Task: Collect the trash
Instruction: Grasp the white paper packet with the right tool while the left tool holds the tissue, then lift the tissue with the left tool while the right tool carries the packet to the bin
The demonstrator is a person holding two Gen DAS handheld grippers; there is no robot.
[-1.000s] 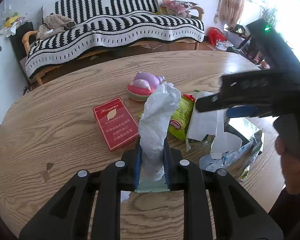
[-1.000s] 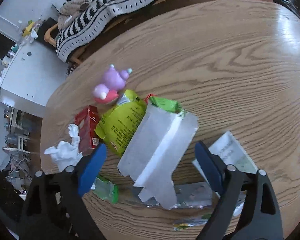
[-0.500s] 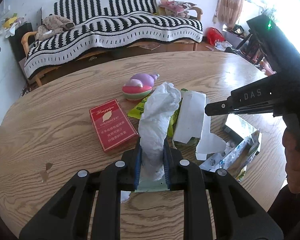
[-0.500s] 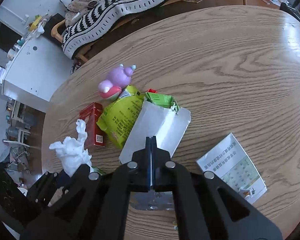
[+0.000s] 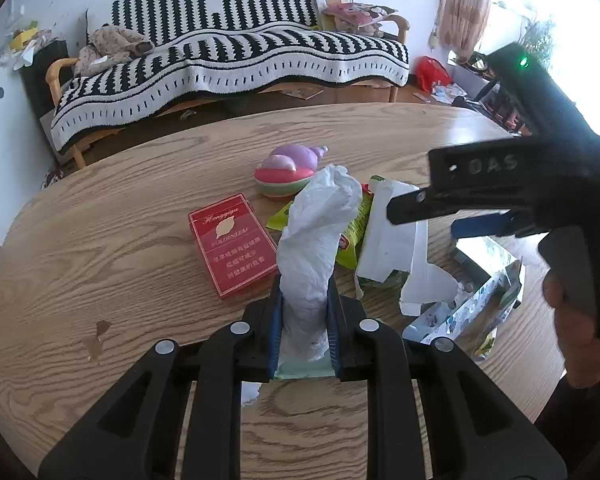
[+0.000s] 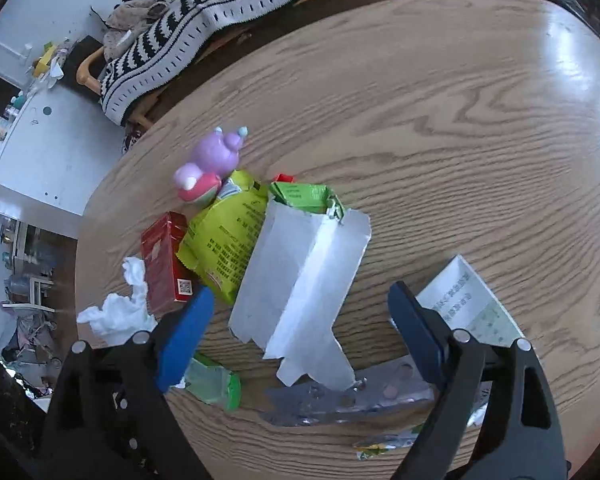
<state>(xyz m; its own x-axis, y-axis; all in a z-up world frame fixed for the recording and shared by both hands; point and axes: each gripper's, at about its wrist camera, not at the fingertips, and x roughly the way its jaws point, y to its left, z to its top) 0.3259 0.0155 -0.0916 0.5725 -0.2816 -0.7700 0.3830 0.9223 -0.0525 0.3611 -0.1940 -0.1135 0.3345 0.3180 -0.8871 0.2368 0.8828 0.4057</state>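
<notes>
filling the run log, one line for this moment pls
left gripper: shut on tissue | right gripper: open over white carton | table: wrappers left

I see a glossy, grained wooden table (image 6: 460,120). The tissue (image 5: 316,248) looks crumpled, soft; the blister pack (image 6: 348,400) shiny foil.

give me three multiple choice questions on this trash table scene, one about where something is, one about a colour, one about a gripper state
1. Where does the purple toy lie relative to the yellow-green snack bag?
A. at the bag's far end
B. under the bag
C. off the table

2. What colour is the cigarette pack?
A. blue
B. red
C. white

3. How is the left gripper?
A. open and bare
B. shut on the crumpled tissue
C. shut on the cigarette pack

Answers: 1 A, the toy sits just beyond the bag's top edge. 2 B, its face is red with gold print. 3 B, both pads press the tissue's sides.
</notes>
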